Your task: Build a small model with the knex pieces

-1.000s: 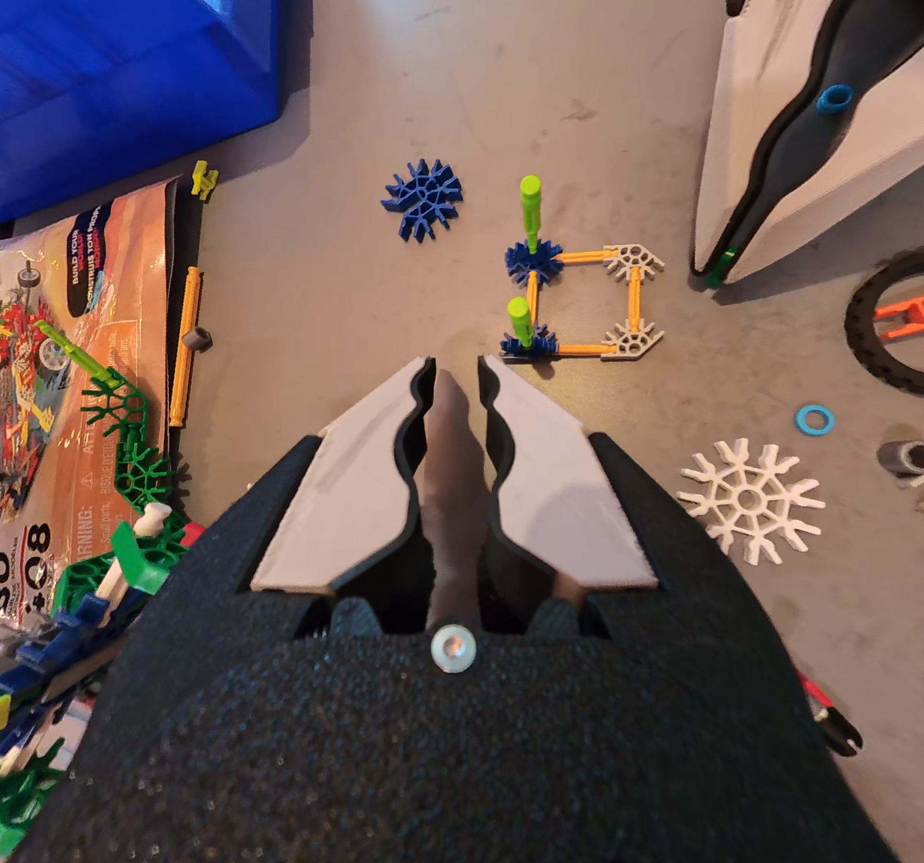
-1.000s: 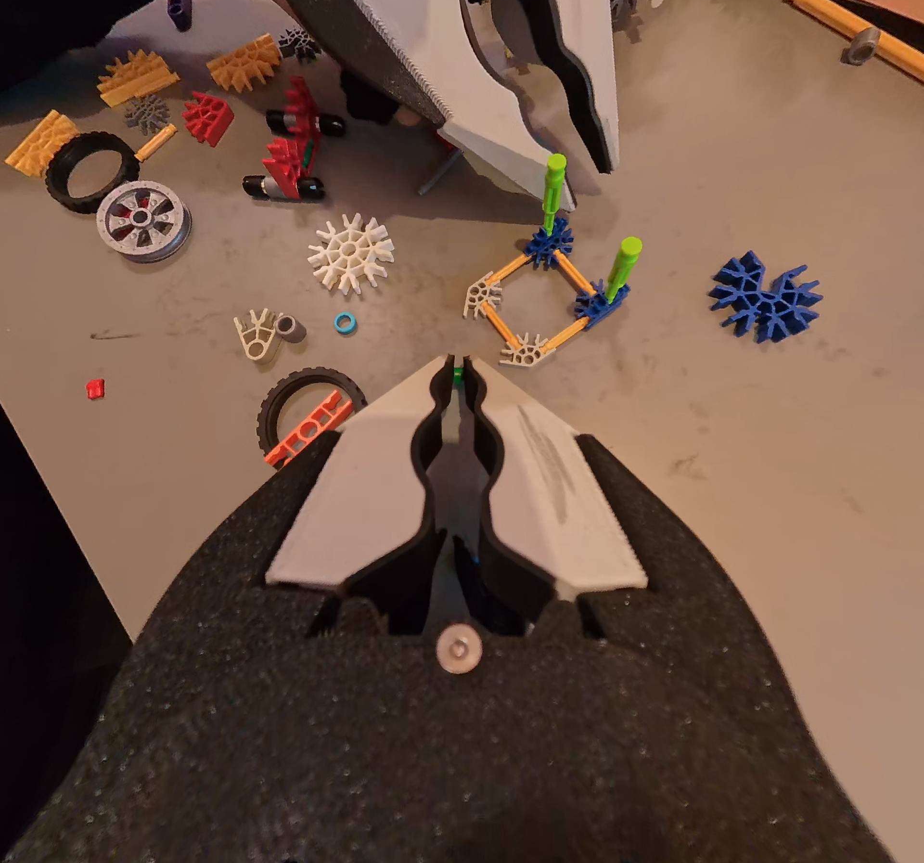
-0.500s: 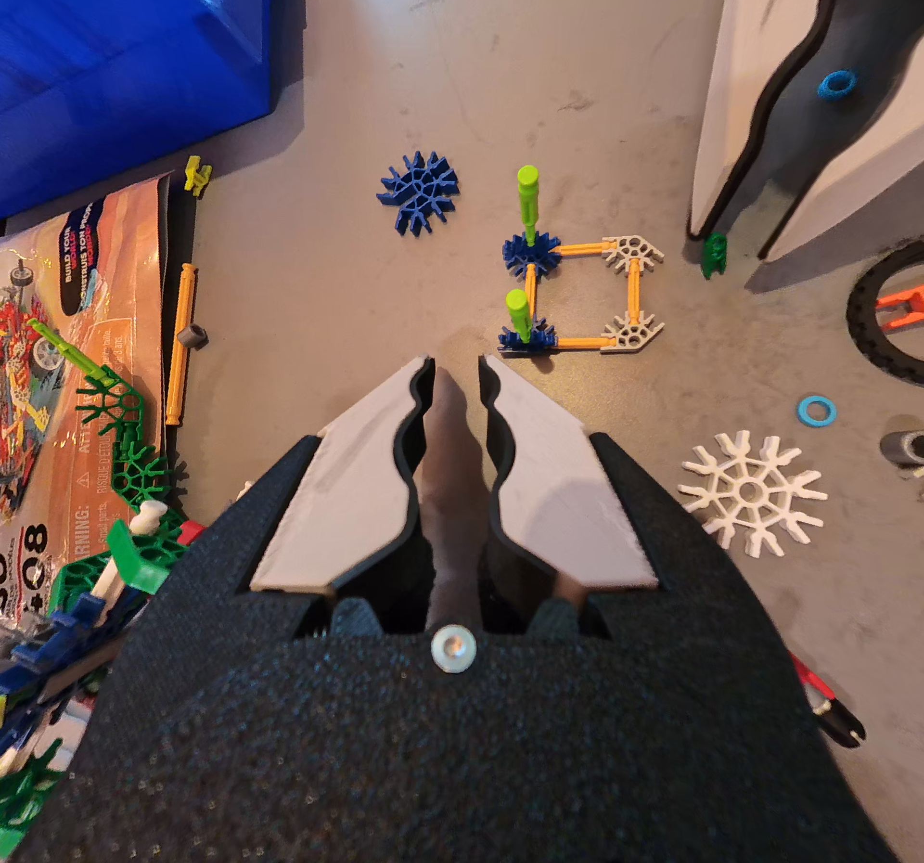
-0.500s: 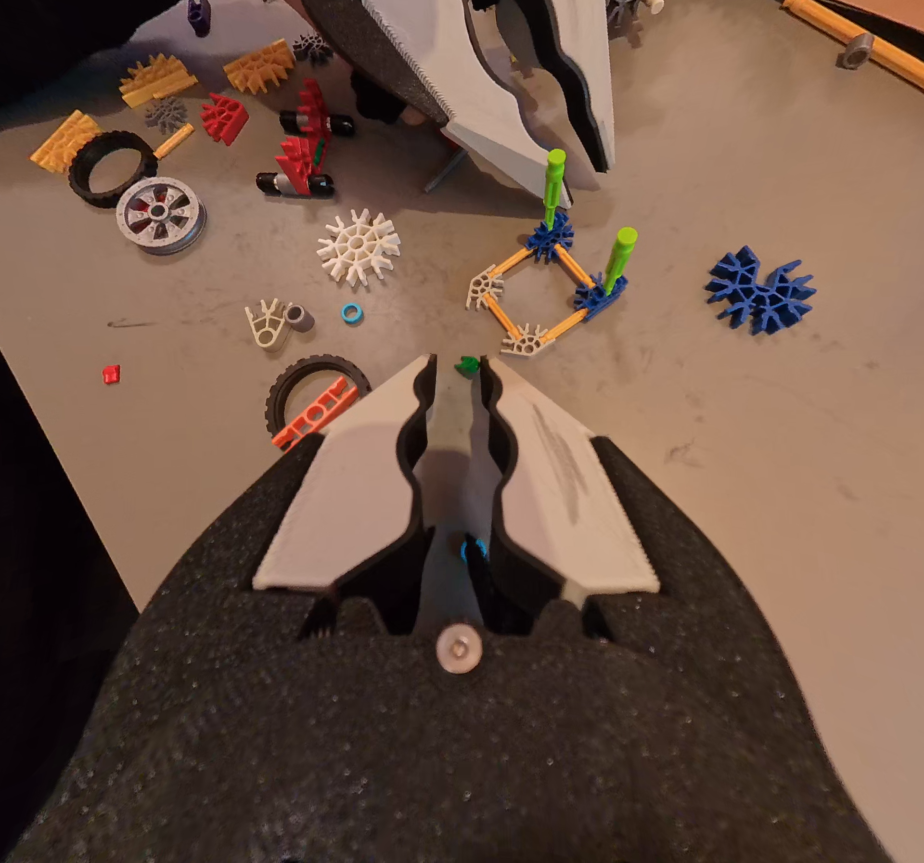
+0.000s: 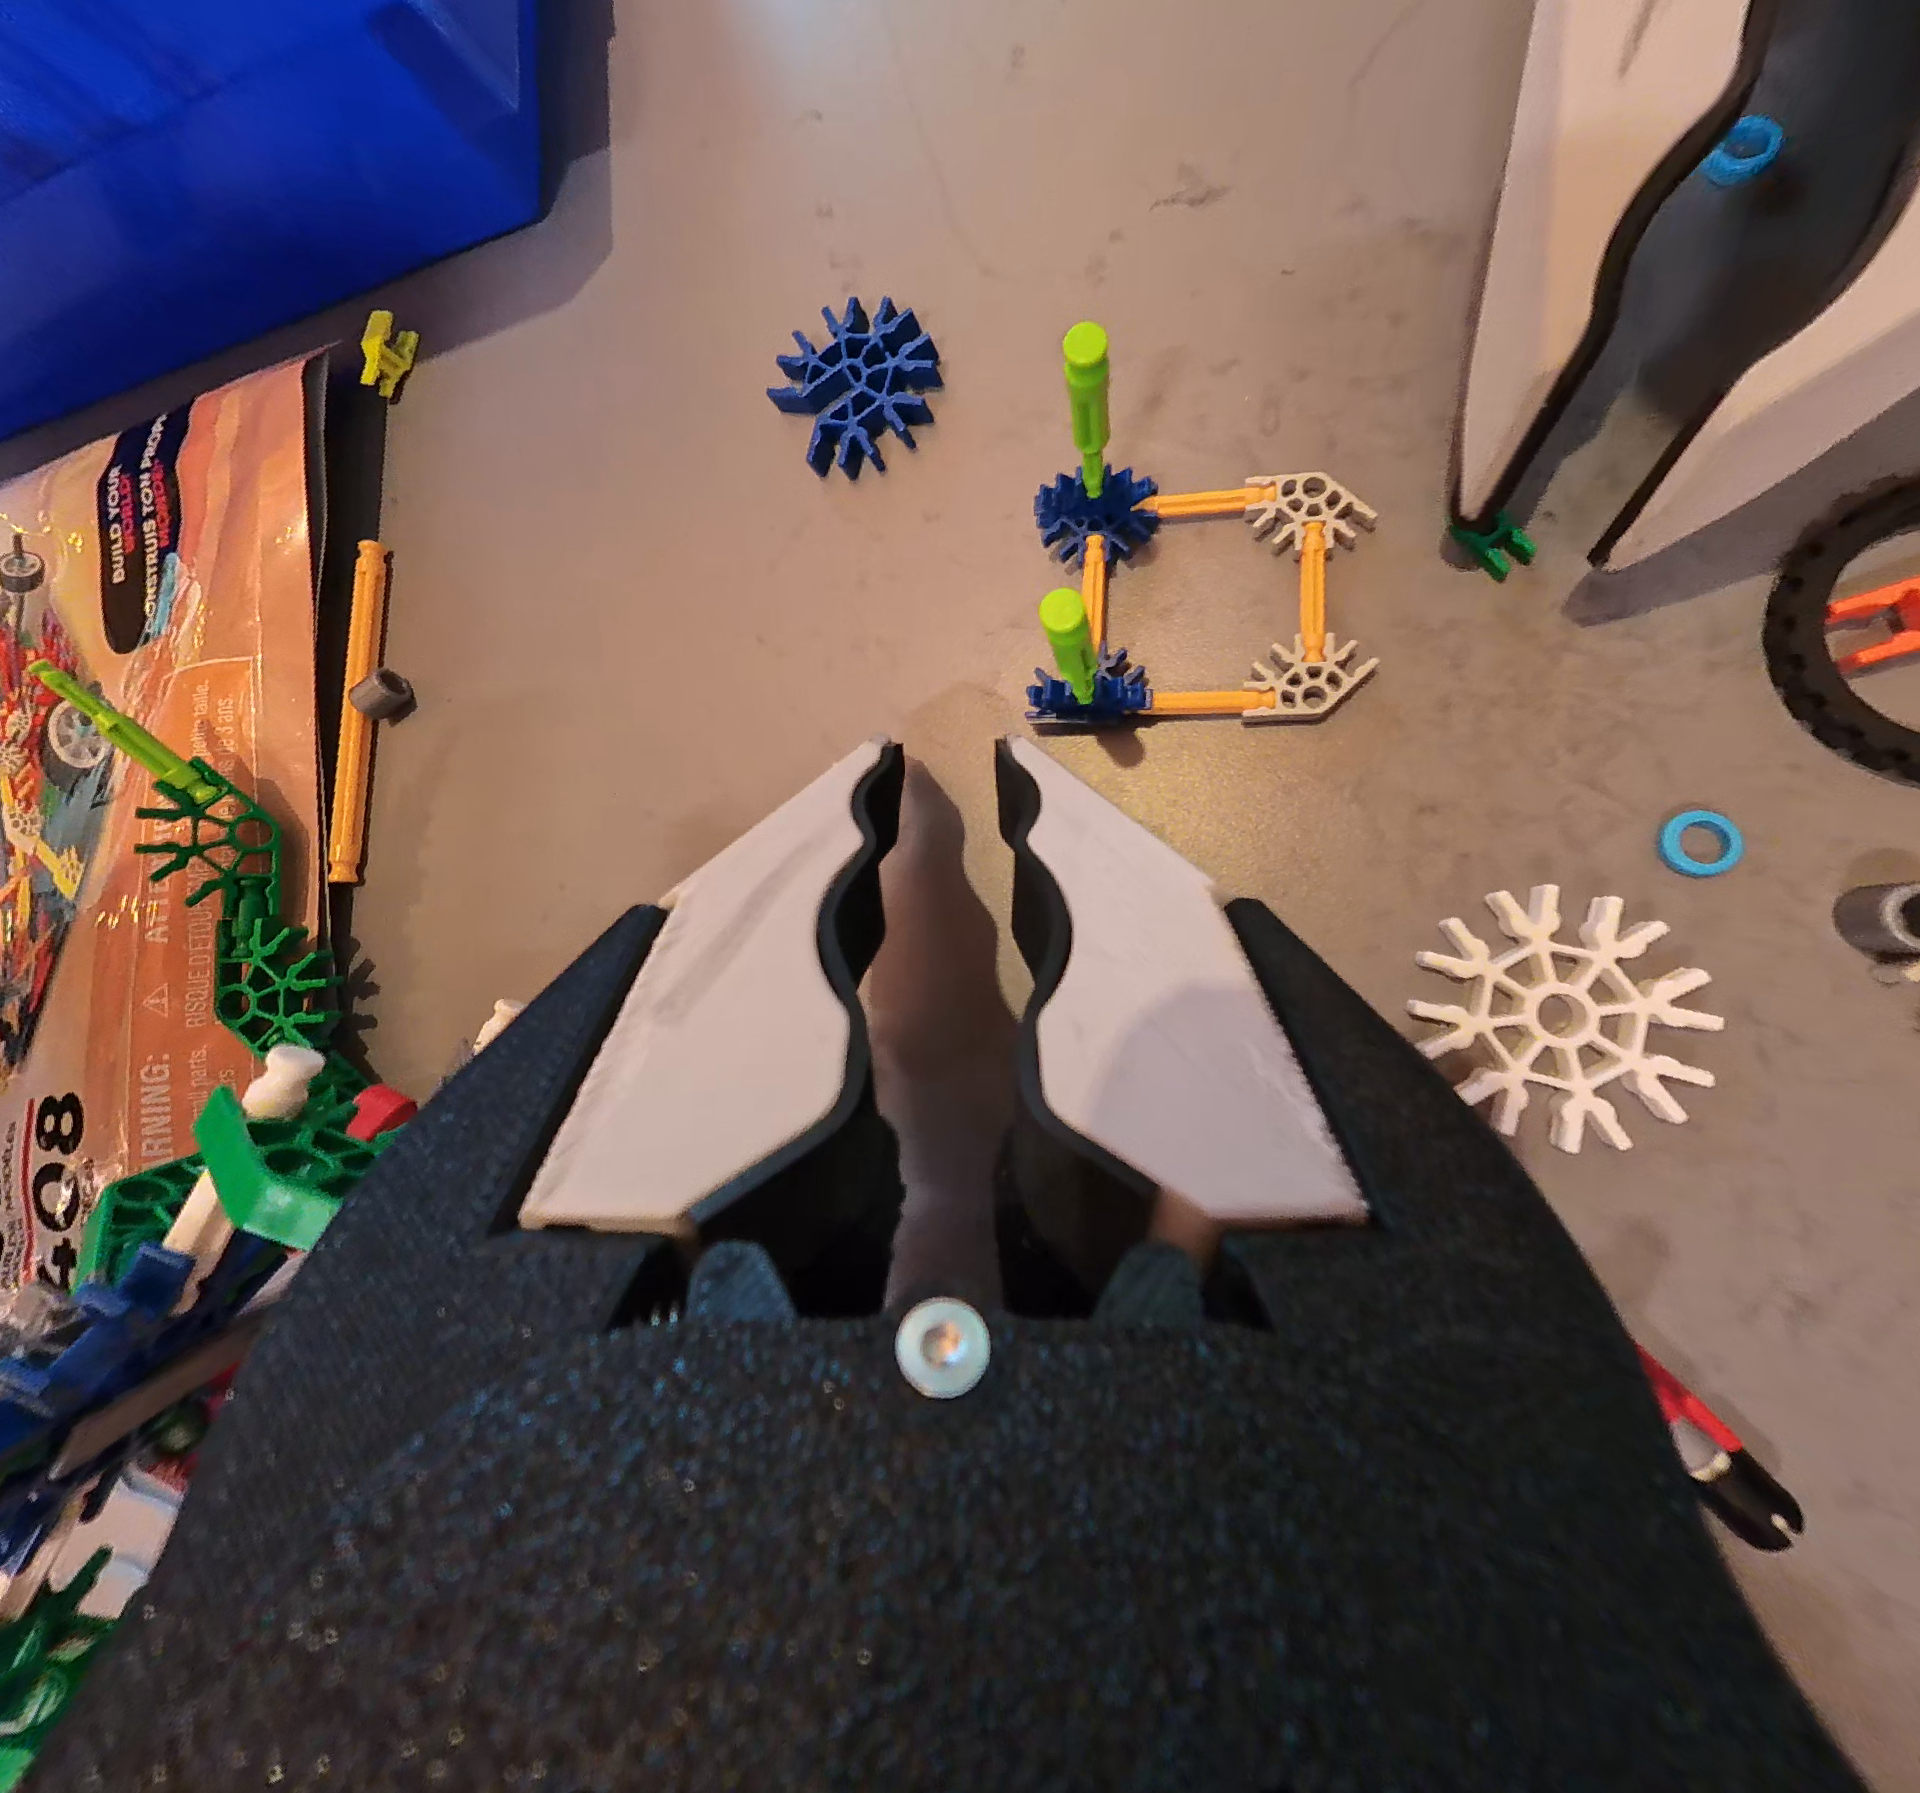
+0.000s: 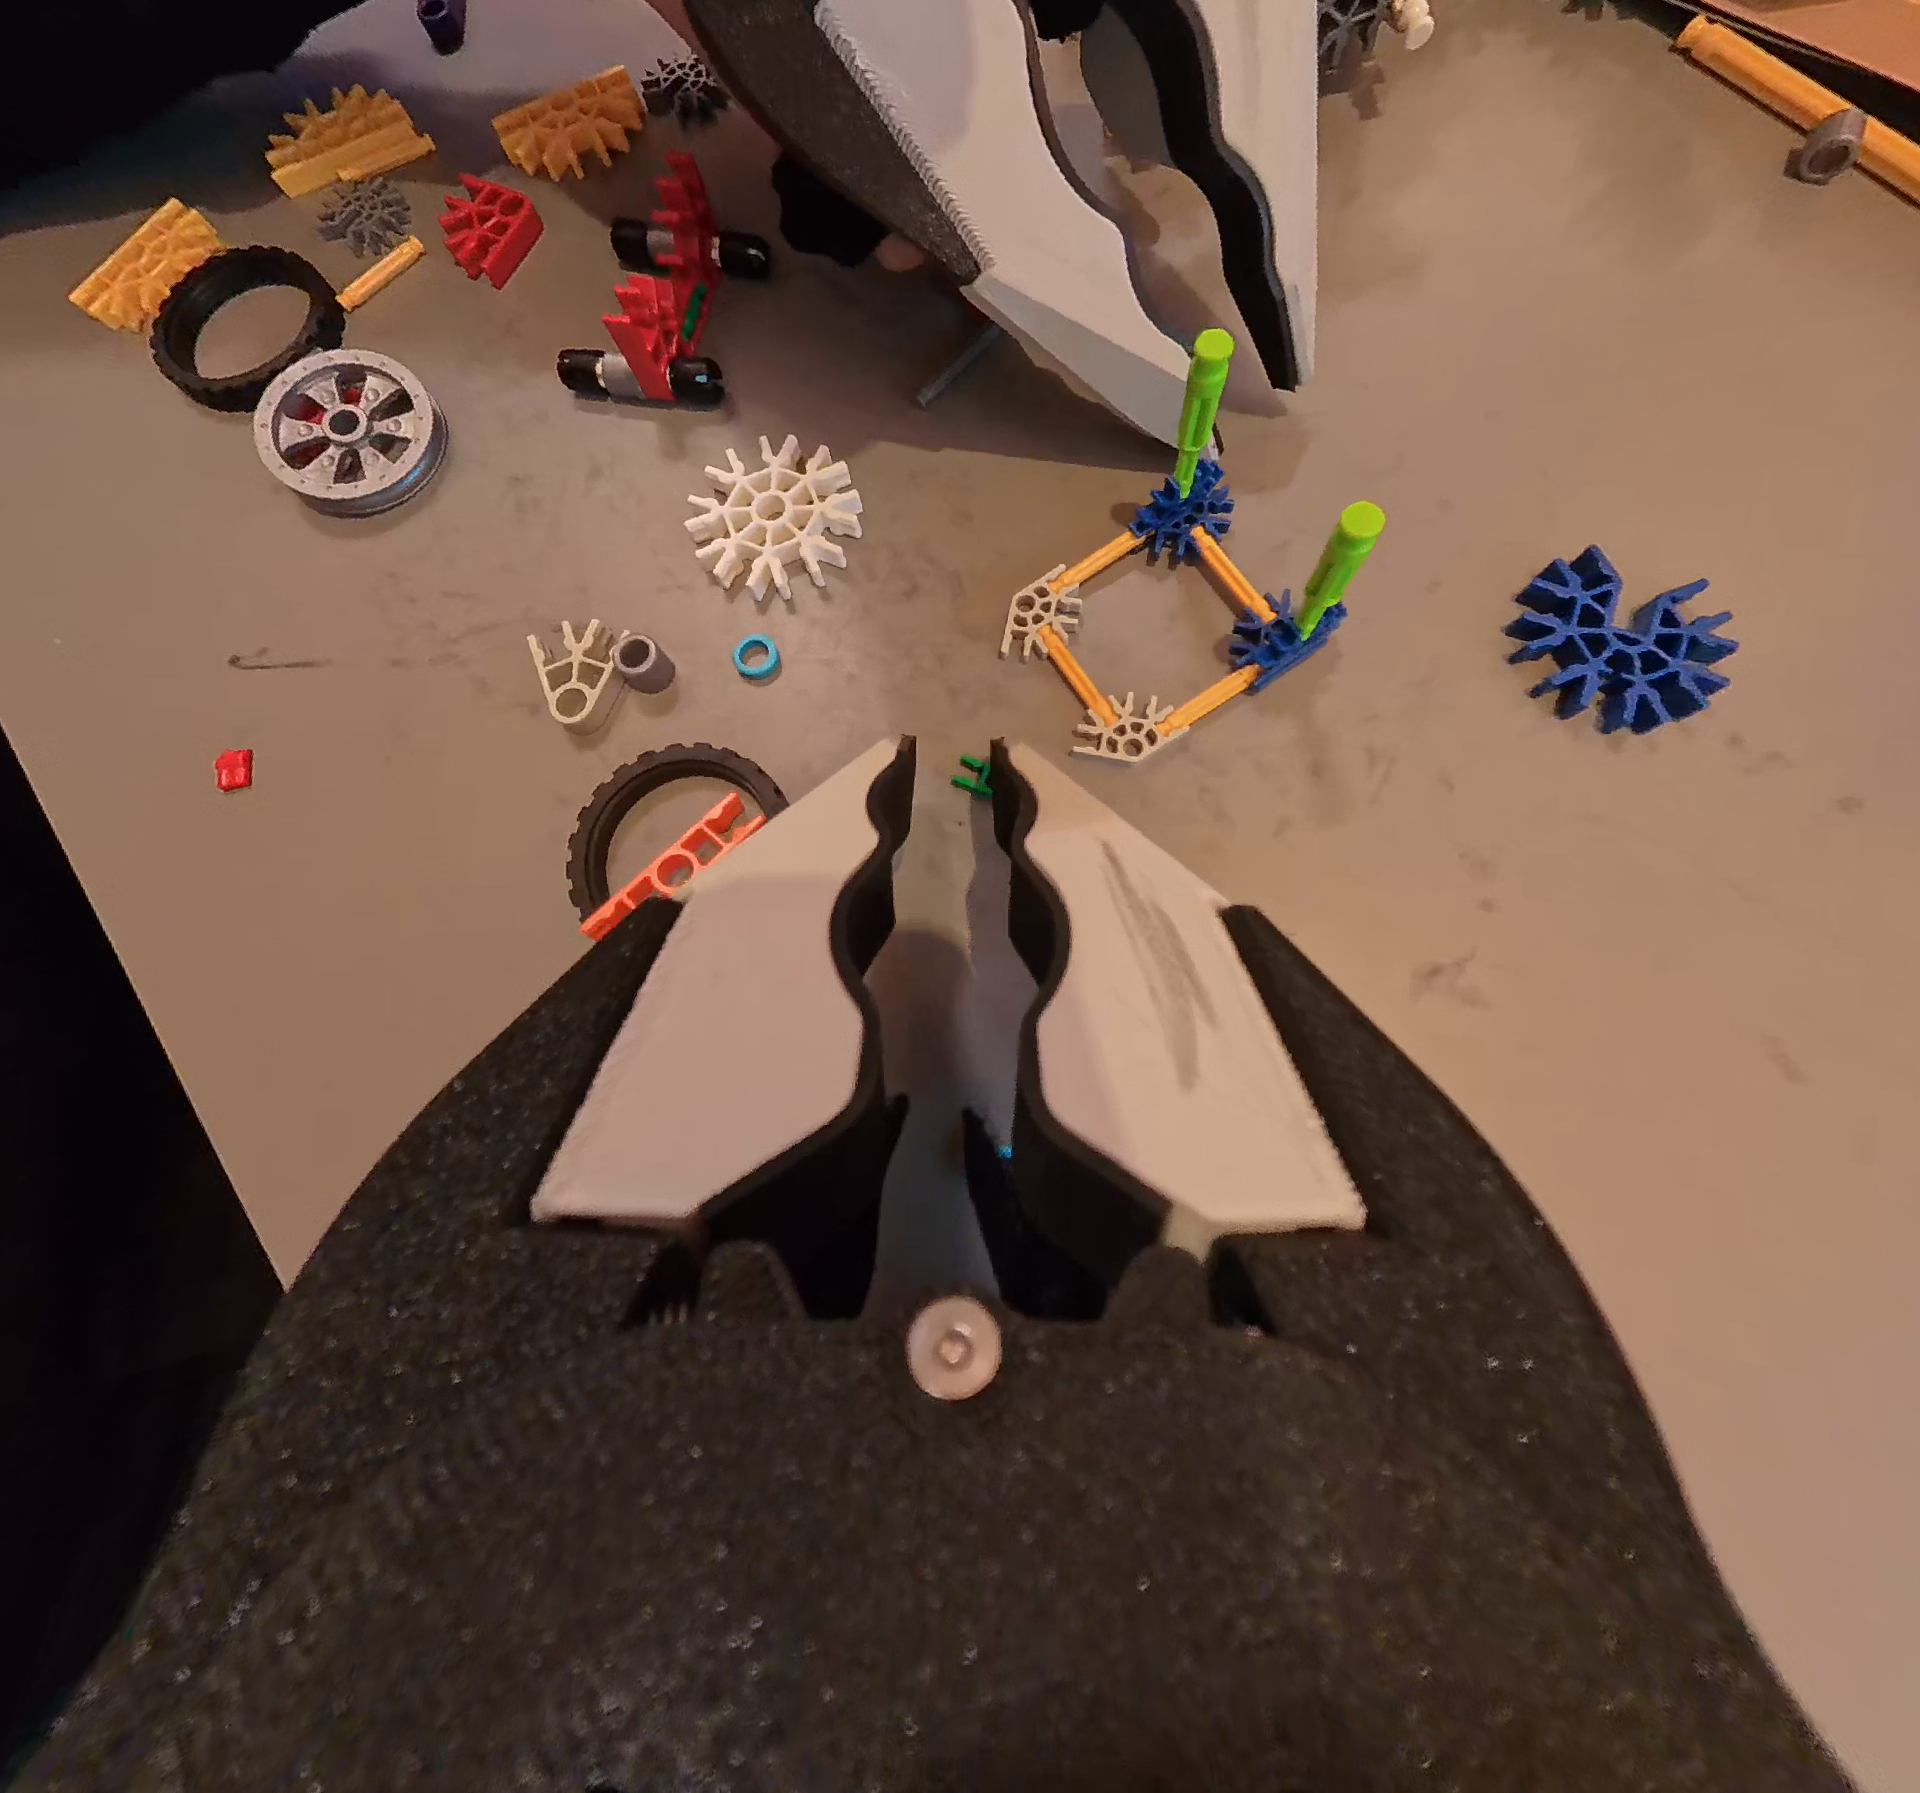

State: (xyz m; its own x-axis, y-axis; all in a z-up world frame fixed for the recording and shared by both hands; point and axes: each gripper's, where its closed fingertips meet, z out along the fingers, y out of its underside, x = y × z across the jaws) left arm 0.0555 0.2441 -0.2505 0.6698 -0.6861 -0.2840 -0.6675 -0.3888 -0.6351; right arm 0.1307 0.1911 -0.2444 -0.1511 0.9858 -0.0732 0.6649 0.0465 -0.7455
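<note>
A square frame of orange rods (image 5: 1311, 590) lies flat on the grey table, with two grey corner connectors and two blue ones. Each blue one carries an upright lime-green rod (image 5: 1084, 393). My left gripper (image 5: 948, 756) is open and empty, its tips just short of the nearer blue corner (image 5: 1086, 699). My right gripper (image 6: 951, 751) is open. A small green clip (image 6: 971, 772) lies on the table between its tips, close to the right finger and beside a grey corner (image 6: 1127, 735). A blue ring (image 5: 1740, 154) sits deep inside the right gripper.
A loose blue connector (image 5: 857, 387), a white snowflake connector (image 5: 1558, 1016), a blue ring (image 5: 1699, 844) and a tyre (image 5: 1803, 663) around an orange piece surround the frame. A blue bin (image 5: 239, 112), a printed packet (image 5: 135, 704) and a long orange rod (image 5: 358, 704) are left. Red, yellow and wheel parts (image 6: 348, 429) lie farther off. The gap from one gripper's tips to the other's is roughly 9 cm.
My right gripper was shut on the small green clip; it has opened and the clip now lies on the table at its tips. My left gripper has barely moved.
</note>
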